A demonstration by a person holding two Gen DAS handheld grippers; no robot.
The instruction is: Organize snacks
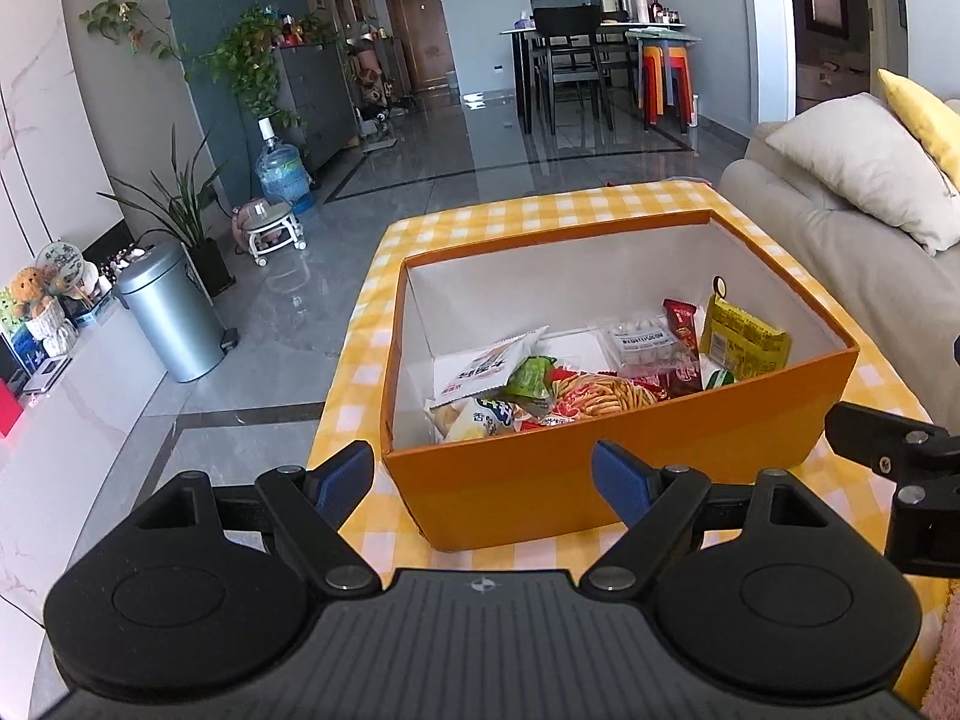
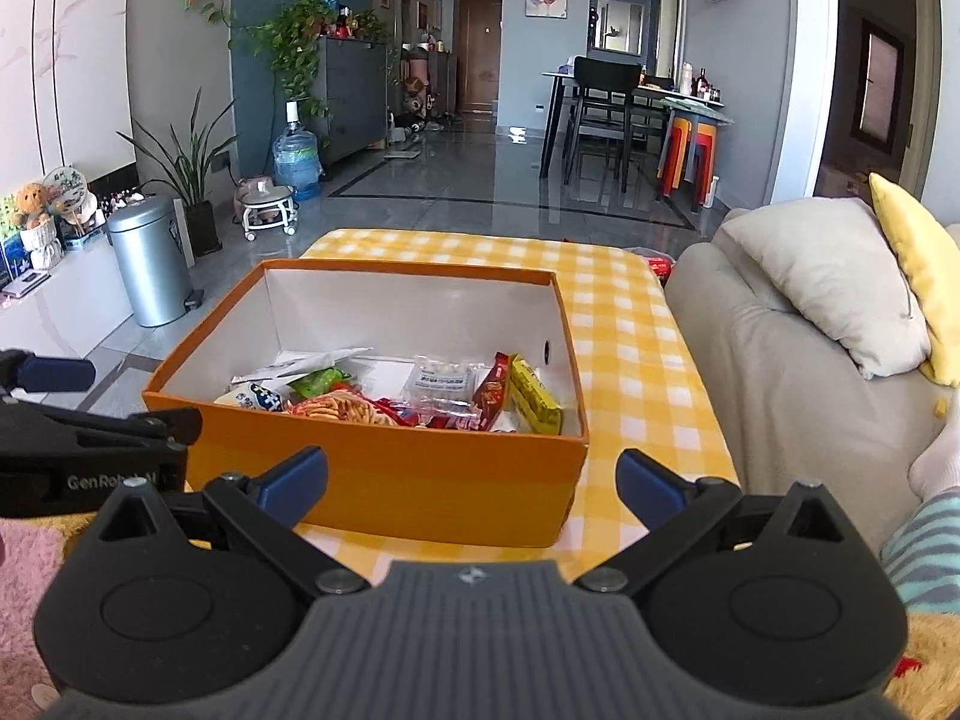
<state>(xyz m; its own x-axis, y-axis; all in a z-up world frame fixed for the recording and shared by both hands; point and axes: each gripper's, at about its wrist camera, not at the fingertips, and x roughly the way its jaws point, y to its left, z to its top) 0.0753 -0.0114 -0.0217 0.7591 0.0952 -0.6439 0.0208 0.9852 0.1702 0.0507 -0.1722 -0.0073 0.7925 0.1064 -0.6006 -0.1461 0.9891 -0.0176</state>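
An orange box (image 1: 540, 480) (image 2: 384, 480) with white inner walls stands on a table under a yellow checked cloth (image 1: 456, 222) (image 2: 624, 324). Several snack packets lie inside: a yellow pack (image 1: 744, 342) (image 2: 534, 399), a red bar (image 1: 681, 324) (image 2: 492, 387), a clear bag of white sweets (image 1: 645, 342) (image 2: 438, 381), a red noodle-print bag (image 1: 600, 396) (image 2: 342, 408), a green packet (image 1: 531, 378) (image 2: 315, 384). My left gripper (image 1: 486, 480) is open just short of the box's near wall. My right gripper (image 2: 471, 486) is open before the box's near right corner. Both are empty.
A beige sofa (image 1: 840, 228) (image 2: 774, 348) with white and yellow cushions runs along the table's right side. A metal bin (image 1: 168, 318) (image 2: 147, 261), plants and a water jug stand on the floor to the left. A red packet (image 2: 660, 267) lies at the table's far right corner.
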